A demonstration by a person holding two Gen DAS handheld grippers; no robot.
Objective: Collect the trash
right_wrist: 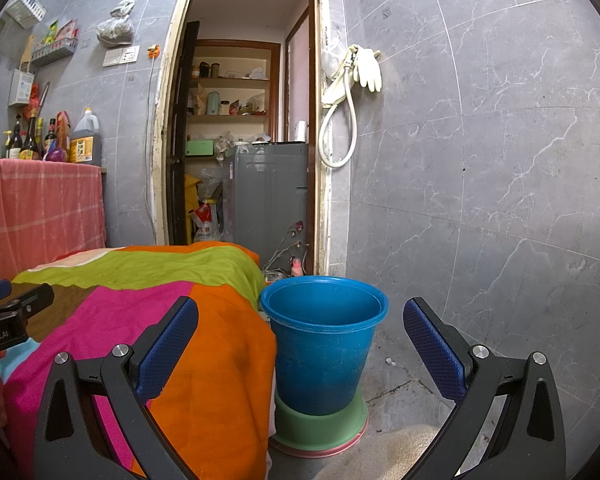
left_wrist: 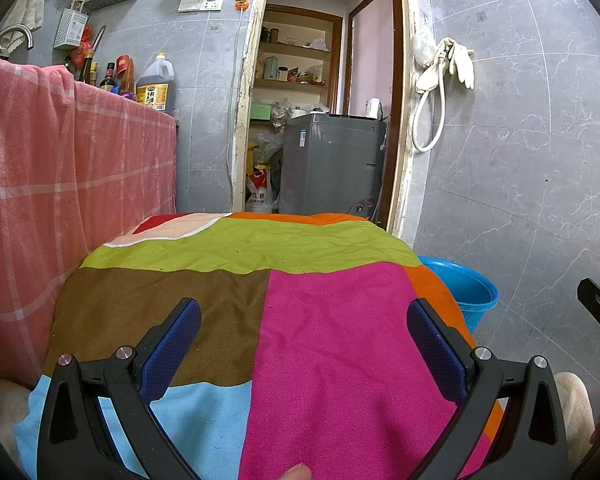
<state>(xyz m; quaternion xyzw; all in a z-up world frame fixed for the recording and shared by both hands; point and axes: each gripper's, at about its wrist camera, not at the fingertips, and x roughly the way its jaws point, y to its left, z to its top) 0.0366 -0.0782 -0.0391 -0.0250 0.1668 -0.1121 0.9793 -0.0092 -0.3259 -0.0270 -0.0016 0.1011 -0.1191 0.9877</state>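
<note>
A table (left_wrist: 260, 320) draped in a patchwork cloth (left_wrist: 332, 340) of many colours spreads beneath the left fingers (left_wrist: 172, 344); its cloth lies bare between them, wrinkled towards the far edge.

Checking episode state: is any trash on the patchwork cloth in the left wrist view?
No, the multicoloured patchwork cloth lies bare between the open left gripper fingers.

Matt, fuzzy patchwork cloth (left_wrist: 300, 320) drapes the surface; the blue bucket (right_wrist: 320, 352) is scuffed plastic; wall tiles (right_wrist: 500, 160) look smooth, marbled.
</note>
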